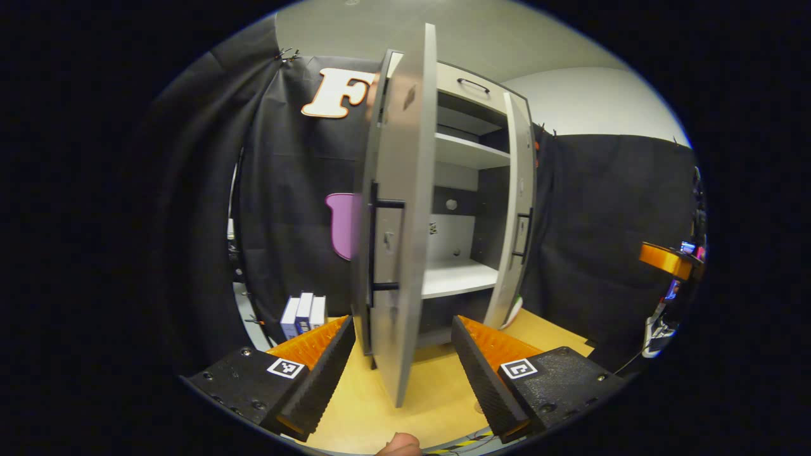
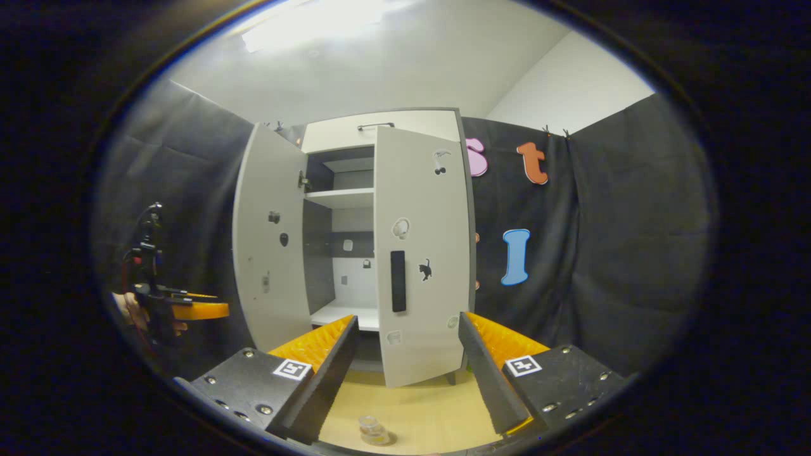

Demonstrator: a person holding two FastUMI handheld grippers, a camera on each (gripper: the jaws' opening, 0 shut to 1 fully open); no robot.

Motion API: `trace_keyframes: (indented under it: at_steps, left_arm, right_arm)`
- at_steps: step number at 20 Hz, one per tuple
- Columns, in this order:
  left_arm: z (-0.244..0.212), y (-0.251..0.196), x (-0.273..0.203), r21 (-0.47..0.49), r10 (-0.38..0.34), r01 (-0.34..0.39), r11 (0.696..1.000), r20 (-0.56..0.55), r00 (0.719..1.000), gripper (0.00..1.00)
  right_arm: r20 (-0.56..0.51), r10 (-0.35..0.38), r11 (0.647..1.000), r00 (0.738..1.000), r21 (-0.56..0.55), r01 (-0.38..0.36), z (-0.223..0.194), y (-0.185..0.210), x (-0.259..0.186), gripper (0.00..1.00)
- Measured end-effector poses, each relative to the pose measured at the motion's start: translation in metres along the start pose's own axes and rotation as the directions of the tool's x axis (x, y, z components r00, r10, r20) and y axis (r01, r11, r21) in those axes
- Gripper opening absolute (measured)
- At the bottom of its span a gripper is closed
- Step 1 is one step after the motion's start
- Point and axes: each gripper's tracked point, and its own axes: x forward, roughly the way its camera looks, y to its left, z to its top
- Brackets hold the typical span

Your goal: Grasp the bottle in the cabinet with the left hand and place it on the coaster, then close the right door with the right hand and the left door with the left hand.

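Note:
The grey cabinet point(image 1: 472, 152) stands on the wooden table with both doors ajar. In the left gripper view its left door point(image 1: 399, 221) swings out edge-on toward me, between my open left gripper's point(image 1: 402, 373) fingers but farther off. The right door point(image 1: 518, 221) is partly open. The lower shelf point(image 1: 456, 277) is bare. In the right gripper view the right door point(image 2: 421, 253) stands just ahead of my open right gripper point(image 2: 405, 373), and the left door point(image 2: 272, 253) is wide open. A small clear bottle point(image 2: 374, 430) stands on the table below the fingers. I cannot make out a coaster under it.
Several white and blue boxes point(image 1: 303, 313) stand left of the cabinet. A white and green object point(image 1: 514, 310) lies behind the right door. Black cloth walls surround the wooden table point(image 1: 443, 392). The left gripper point(image 2: 190, 310), held by a hand, shows far left in the right gripper view.

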Motion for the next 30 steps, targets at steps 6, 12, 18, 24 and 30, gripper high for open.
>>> trace_keyframes:
  at_steps: [6, 12, 18, 24, 30]
  left_arm:
    - [0.023, 0.085, 0.023, -0.09, 0.166, -0.165, 0.982, -0.004, 0.986, 0.94]
    - [0.053, 0.103, 0.058, -0.098, 0.197, -0.195, 0.976, 0.016, 0.98, 0.97]
    - [0.073, 0.082, 0.076, -0.055, 0.175, -0.173, 0.983, 0.036, 0.984, 0.97]
    - [0.068, 0.078, 0.078, -0.002, 0.206, -0.206, 0.979, 0.033, 0.978, 0.9]
    - [0.065, 0.069, 0.08, -0.009, 0.223, -0.223, 0.975, 0.014, 0.975, 0.88]
  right_arm:
    - [0.029, 0.002, 0.998, 1.0, 0.062, -0.004, 0.008, 0.014, -0.078, 0.95]
    - [0.029, -0.05, 0.995, 0.998, 0.092, 0.047, 0.001, 0.014, -0.136, 0.95]
    - [0.078, -0.132, 0.986, 0.988, 0.11, 0.123, 0.009, -0.005, -0.175, 0.92]
    - [0.072, -0.187, 0.981, 0.98, 0.058, 0.183, 0.005, -0.021, -0.183, 0.95]
    - [0.087, -0.177, 0.983, 0.98, 0.064, 0.172, 0.011, -0.02, -0.184, 0.92]
